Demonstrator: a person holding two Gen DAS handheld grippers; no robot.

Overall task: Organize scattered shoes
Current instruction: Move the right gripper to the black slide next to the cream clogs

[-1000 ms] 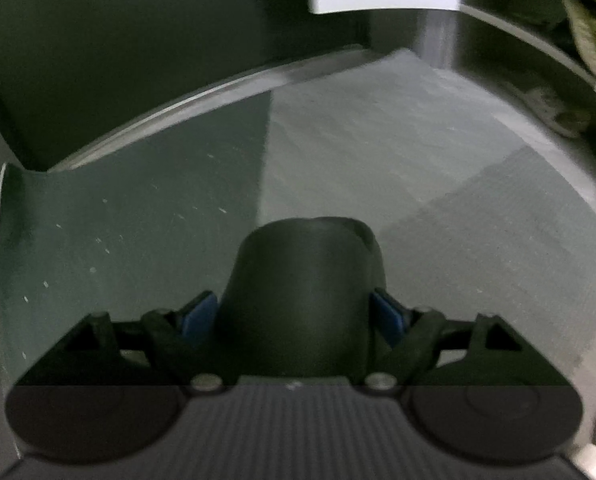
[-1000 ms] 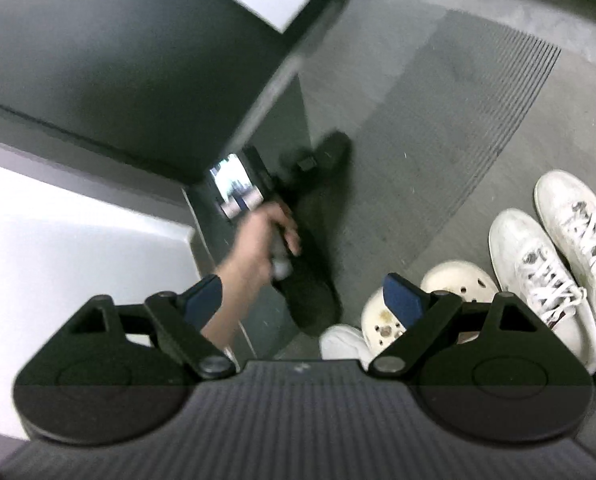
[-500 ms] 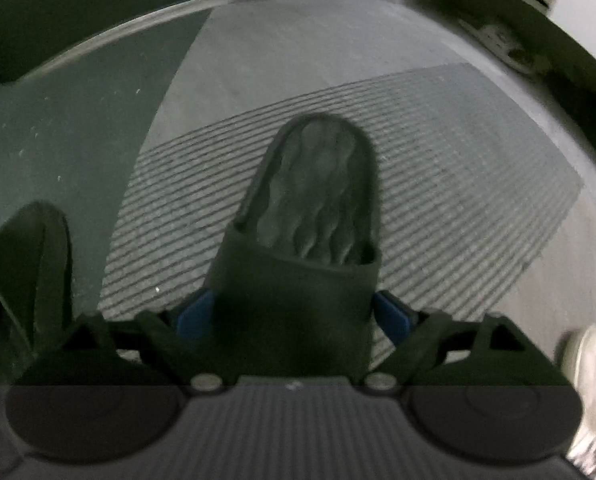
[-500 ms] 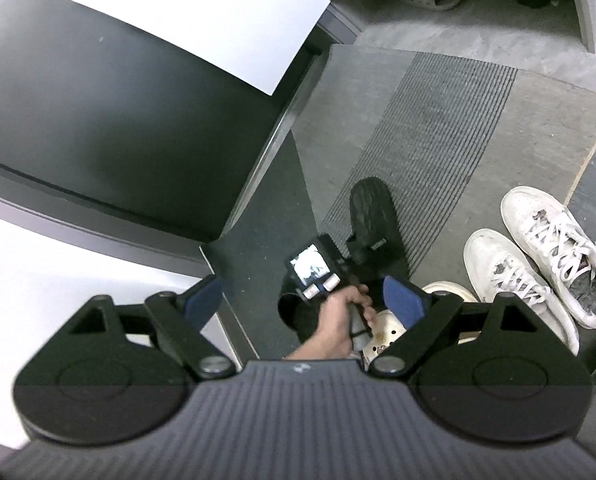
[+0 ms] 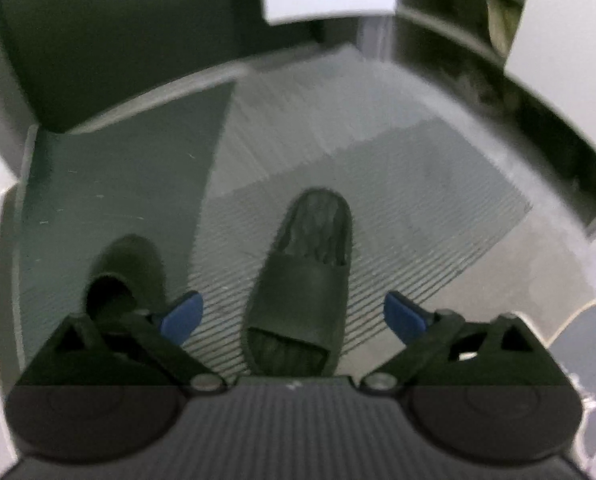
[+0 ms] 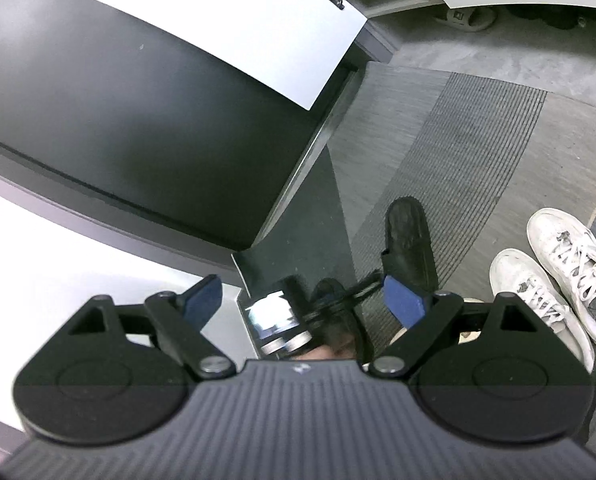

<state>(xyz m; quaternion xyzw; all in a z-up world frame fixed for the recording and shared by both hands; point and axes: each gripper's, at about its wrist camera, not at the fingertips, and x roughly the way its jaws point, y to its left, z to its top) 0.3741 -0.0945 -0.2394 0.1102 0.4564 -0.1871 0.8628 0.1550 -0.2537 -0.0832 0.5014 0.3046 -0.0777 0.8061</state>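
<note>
Released, black slide (image 5: 302, 288) lies flat; left claw (image 5: 292, 318), seemingly raised, opening.

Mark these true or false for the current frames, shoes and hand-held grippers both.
1. The black slide lies on the ribbed mat. True.
2. The left hand-held gripper is clamped on the black slide. False: its jaws are opening and the blue pads stand clear of the slide on both sides.
3. A second dark slide sits left of the first in the left wrist view. True.
4. The white sneakers are stacked one atop the other. False: they lie side by side on the floor.
5. The right hand-held gripper holds a sneaker. False: it is open and holds nothing.
</note>
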